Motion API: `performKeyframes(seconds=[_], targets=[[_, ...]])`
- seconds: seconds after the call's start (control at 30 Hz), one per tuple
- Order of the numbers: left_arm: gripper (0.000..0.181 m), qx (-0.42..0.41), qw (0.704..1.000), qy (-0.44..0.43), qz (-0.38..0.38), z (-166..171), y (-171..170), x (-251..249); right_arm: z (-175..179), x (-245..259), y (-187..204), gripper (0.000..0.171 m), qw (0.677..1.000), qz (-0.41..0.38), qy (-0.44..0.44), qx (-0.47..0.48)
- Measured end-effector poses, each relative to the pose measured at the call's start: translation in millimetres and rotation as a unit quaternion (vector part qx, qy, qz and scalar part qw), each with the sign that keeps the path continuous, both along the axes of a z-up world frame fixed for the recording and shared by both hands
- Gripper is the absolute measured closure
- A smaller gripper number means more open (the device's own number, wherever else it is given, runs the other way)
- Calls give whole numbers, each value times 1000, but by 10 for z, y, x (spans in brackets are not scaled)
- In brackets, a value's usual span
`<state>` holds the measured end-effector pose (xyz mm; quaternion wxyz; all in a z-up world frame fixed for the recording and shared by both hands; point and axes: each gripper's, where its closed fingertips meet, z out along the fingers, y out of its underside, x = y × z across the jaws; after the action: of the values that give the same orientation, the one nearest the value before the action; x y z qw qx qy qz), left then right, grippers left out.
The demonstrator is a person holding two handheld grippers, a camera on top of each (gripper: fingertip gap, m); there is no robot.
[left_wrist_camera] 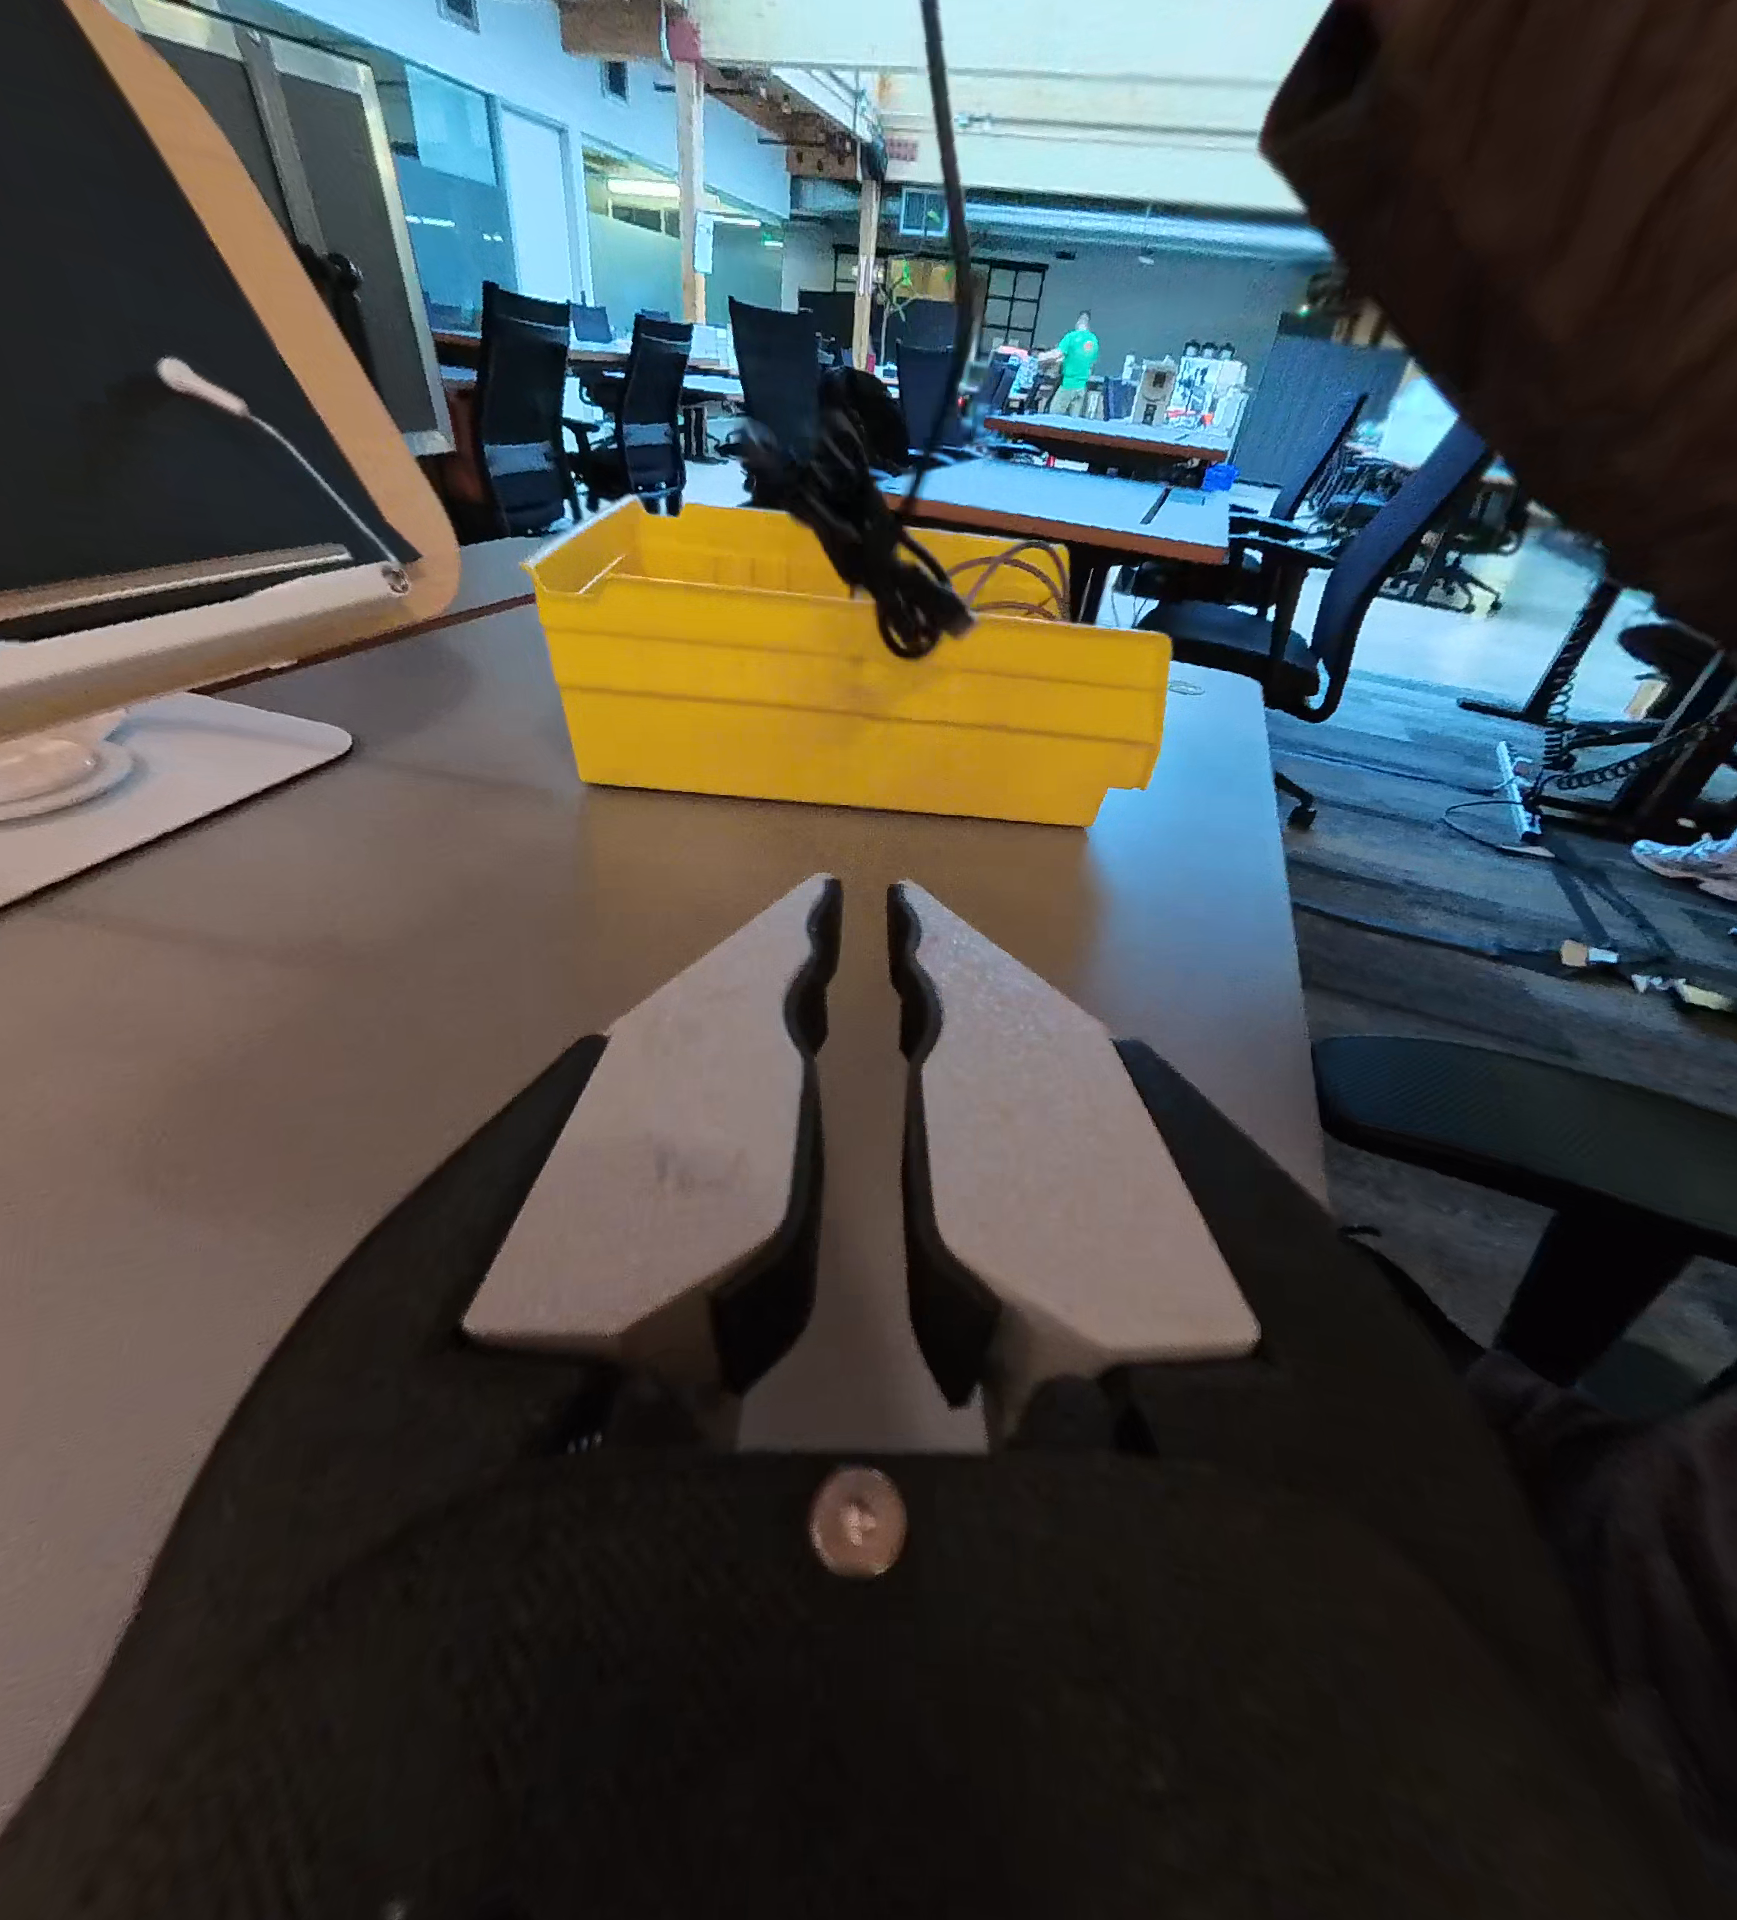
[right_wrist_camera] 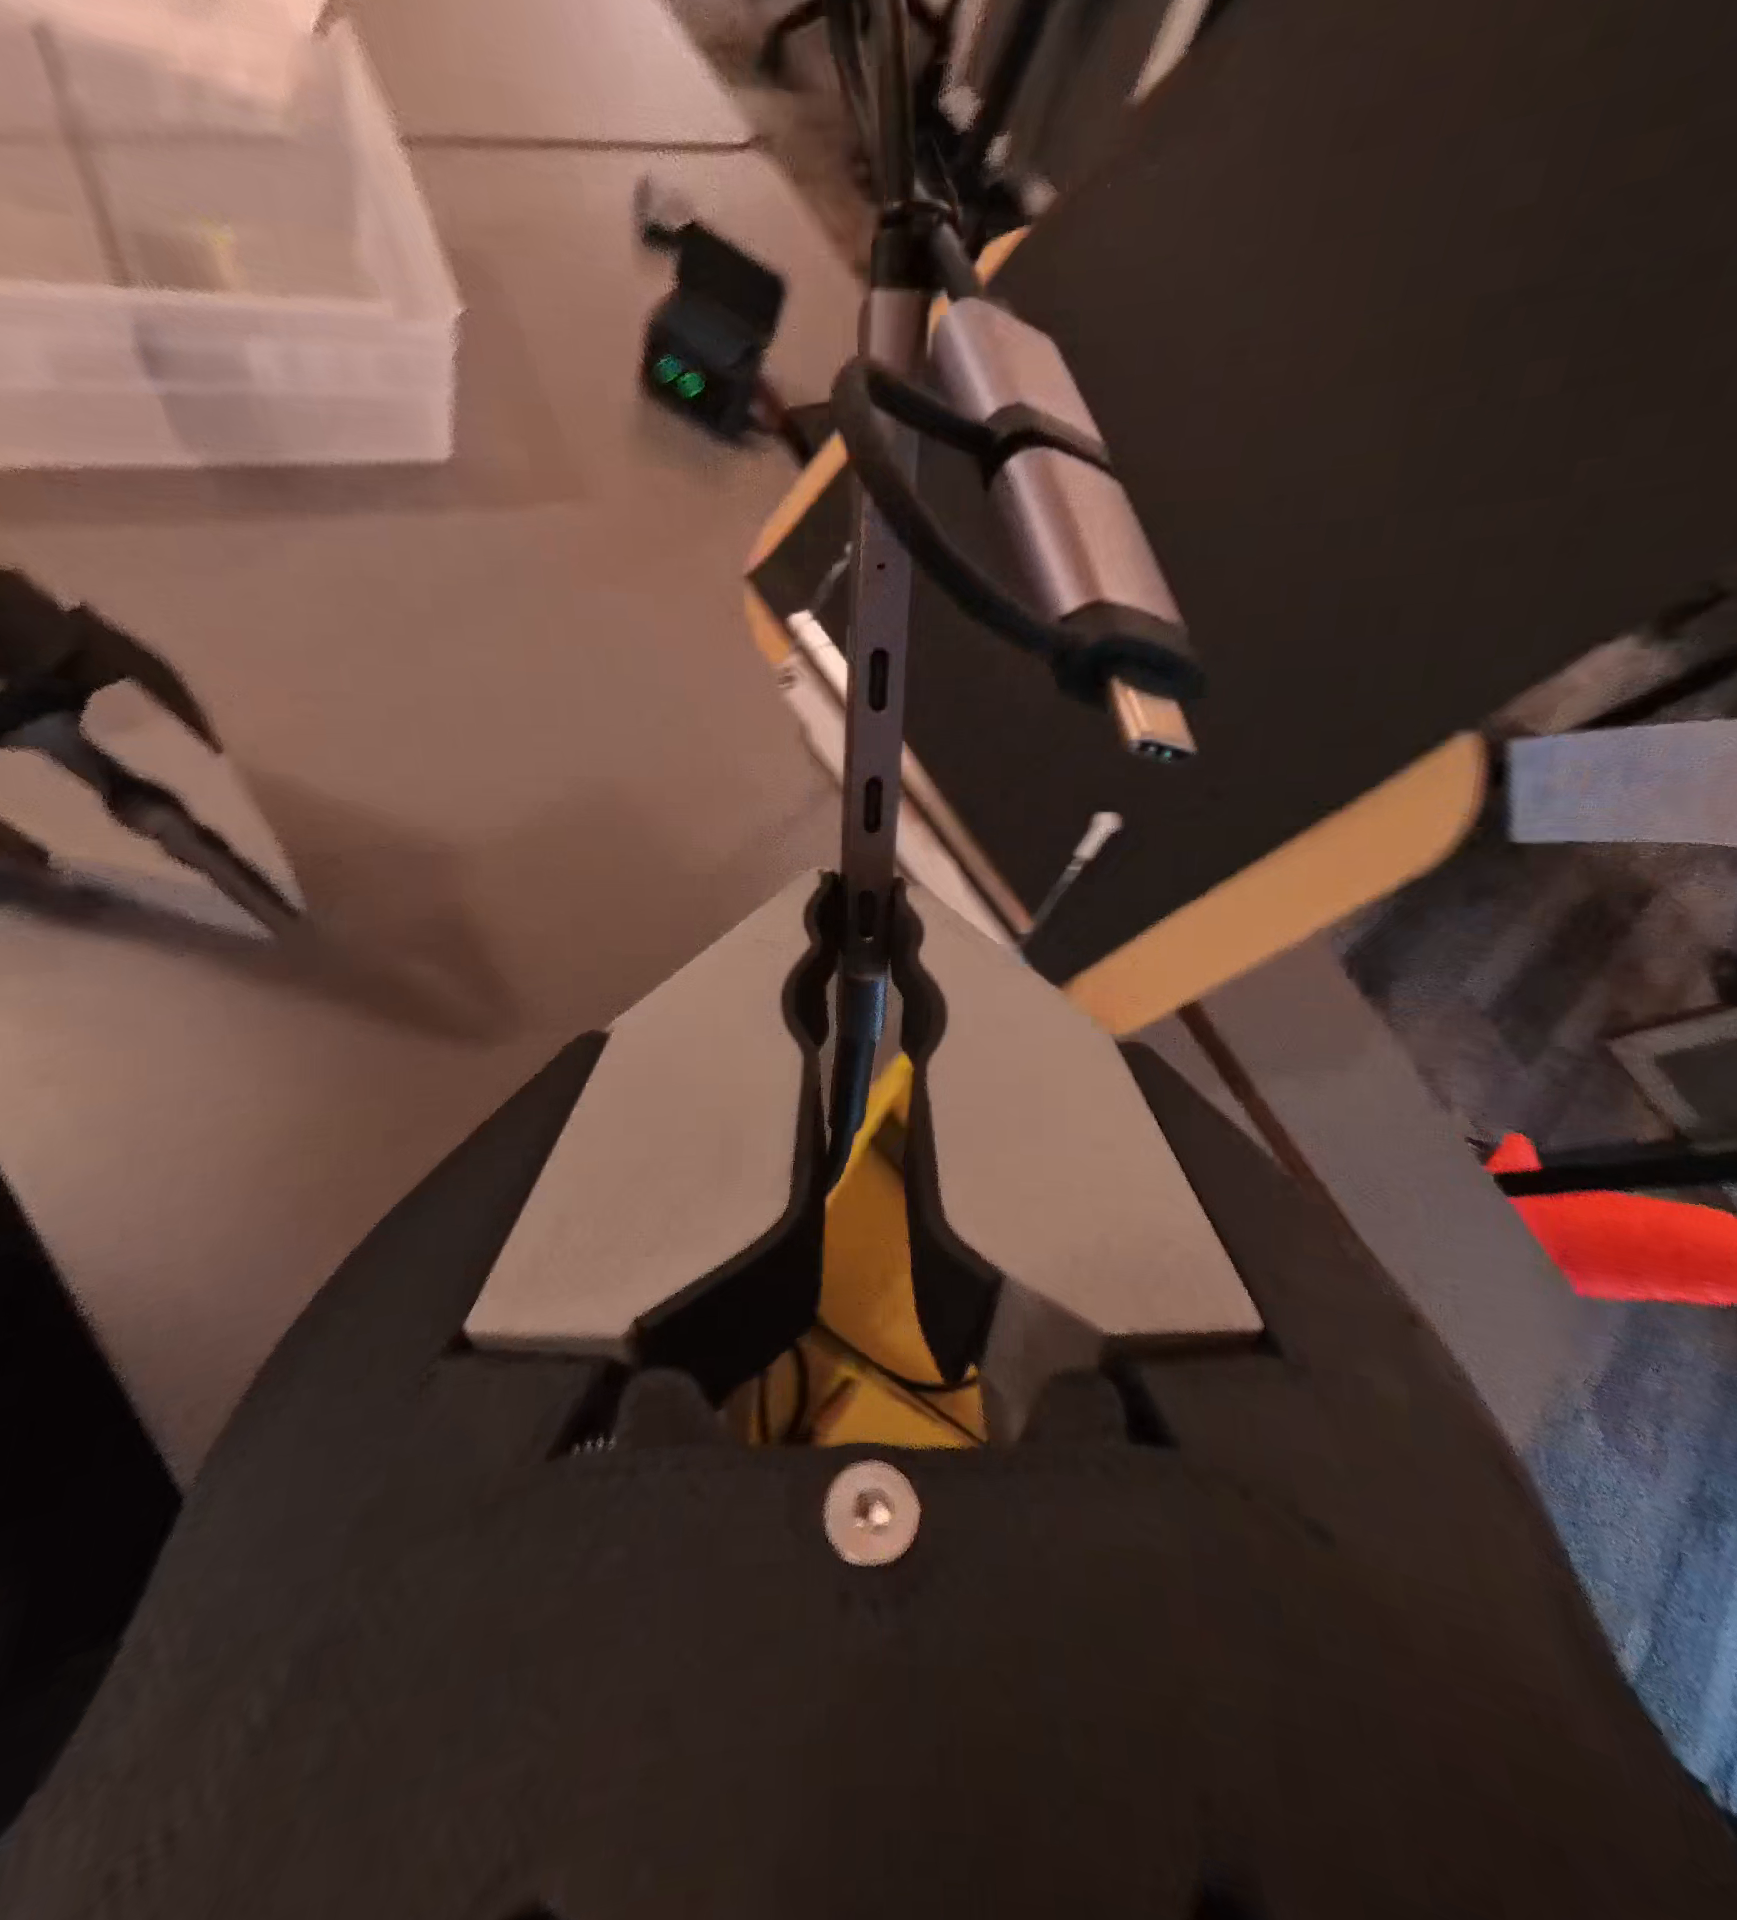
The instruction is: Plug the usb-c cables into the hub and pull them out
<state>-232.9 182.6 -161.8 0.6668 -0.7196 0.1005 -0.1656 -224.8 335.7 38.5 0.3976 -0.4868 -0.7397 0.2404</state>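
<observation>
Nearest to you, your right claw [right_wrist_camera: 862,914] pinches the end of a thin grey metal usb-c hub [right_wrist_camera: 879,665], held edge-on and lifted in the air. Three small oval ports run along its narrow edge, and all the ports in view look empty. Just beyond, a grey metal connector with a black rubber collar [right_wrist_camera: 1072,520] dangles beside the hub on a short black cord, touching no port. Judging from this, nothing is plugged in yet, so both the plugging and the pulling out remain ahead.

Your left claw [left_wrist_camera: 864,904] hovers low over the smooth brown surface [left_wrist_camera: 324,1039], its matte grey fingers [left_wrist_camera: 698,1122] slightly parted and holding nothing.

Farther off sits a glossy yellow plastic bin [left_wrist_camera: 843,707]. A tangled bundle of black cables [left_wrist_camera: 874,520] hangs over its rim, apparently suspended from the raised hub above. To the left stands a tilted dark monitor on a pale stand [left_wrist_camera: 116,364].
</observation>
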Motion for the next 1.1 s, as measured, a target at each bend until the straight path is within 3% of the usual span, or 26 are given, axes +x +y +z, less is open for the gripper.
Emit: performKeyframes(seconds=[0.17, 0.3, 0.53, 0.7, 1.0, 1.1], targets=[[177, -10, 1000, -8, 5, -31, 13, -38, 418, 99, 533, 165, 997, -62, 53, 6], [180, -21, 1000, 9, 4, -86, 30, -9, 300, 100, 877, 165, 994, -83, 71, 9], [181, -35, 999, 16, 4, -144, 48, 0, -894, 112, 1371, 165, 996, -65, -4, -57], [181, -44, 999, 8, 3, -168, 55, -10, -1876, 531, 1649, 163, 983, -54, -174, -28], [181, -61, 998, 31, -8, -242, 78, 74, -2707, 660, 1571, 167, 906, -67, -415, 43], [181, -51, 997, 52, 33, -215, 79, -50, -2773, 592, 1736, 162, 890, -115, -430, 100]])
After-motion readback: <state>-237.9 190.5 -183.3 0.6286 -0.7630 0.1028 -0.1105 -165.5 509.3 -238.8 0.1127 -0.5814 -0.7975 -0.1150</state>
